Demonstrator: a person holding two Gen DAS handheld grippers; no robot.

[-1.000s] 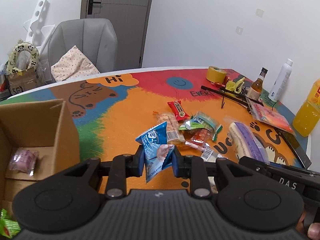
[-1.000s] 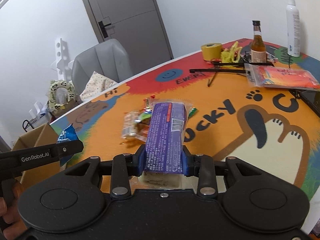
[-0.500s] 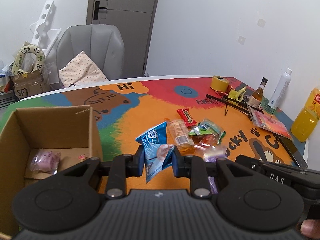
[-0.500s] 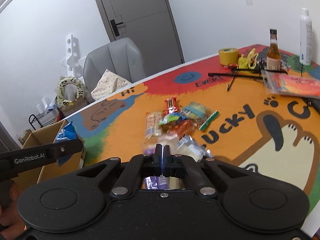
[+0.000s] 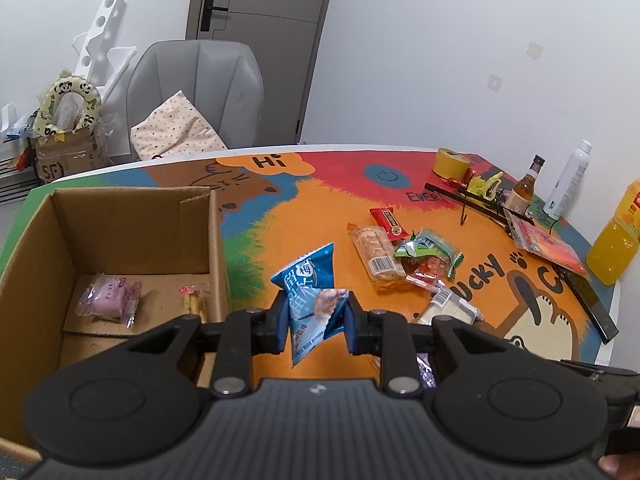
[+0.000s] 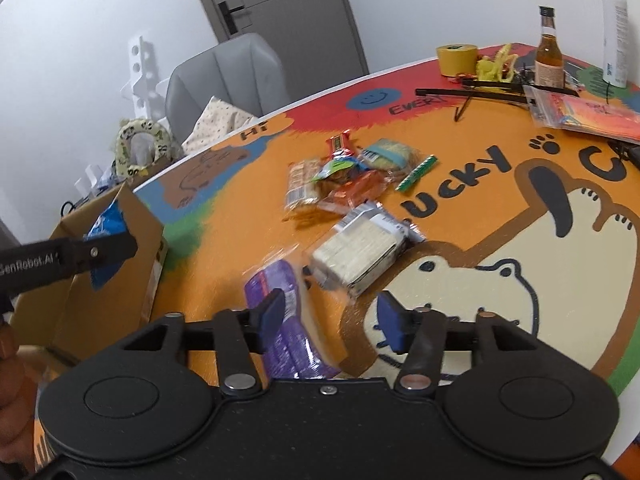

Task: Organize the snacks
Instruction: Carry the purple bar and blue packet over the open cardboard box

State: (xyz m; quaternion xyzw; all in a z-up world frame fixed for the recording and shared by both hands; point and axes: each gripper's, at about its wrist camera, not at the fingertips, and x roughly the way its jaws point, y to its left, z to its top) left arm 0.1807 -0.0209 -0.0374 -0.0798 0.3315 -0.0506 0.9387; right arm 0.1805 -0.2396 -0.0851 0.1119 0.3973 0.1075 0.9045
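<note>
My left gripper [image 5: 315, 316] is shut on a blue snack bag [image 5: 312, 288], held just right of an open cardboard box [image 5: 132, 204]. The box holds a pink packet [image 5: 108, 294] and a small snack stick packet [image 5: 193, 300]. My right gripper [image 6: 332, 316] is open and empty above the table. A purple snack pack [image 6: 288, 328] lies on the table under its left finger. A white cracker pack [image 6: 360, 252] lies just ahead. A pile of small snacks [image 6: 344, 176] lies farther on; it also shows in the left wrist view [image 5: 404, 256].
The colourful round table [image 6: 500, 200] carries a yellow tape roll [image 6: 456, 54], a brown bottle [image 6: 549, 60], a white spray bottle [image 6: 616, 28], an orange juice bottle [image 5: 616, 240] and a red zip bag [image 6: 584, 114]. A grey chair [image 5: 196, 92] stands behind the table.
My right gripper let go of the purple pack, which fell to the table, and its jaws opened again. My left gripper moved with the blue bag toward the box.
</note>
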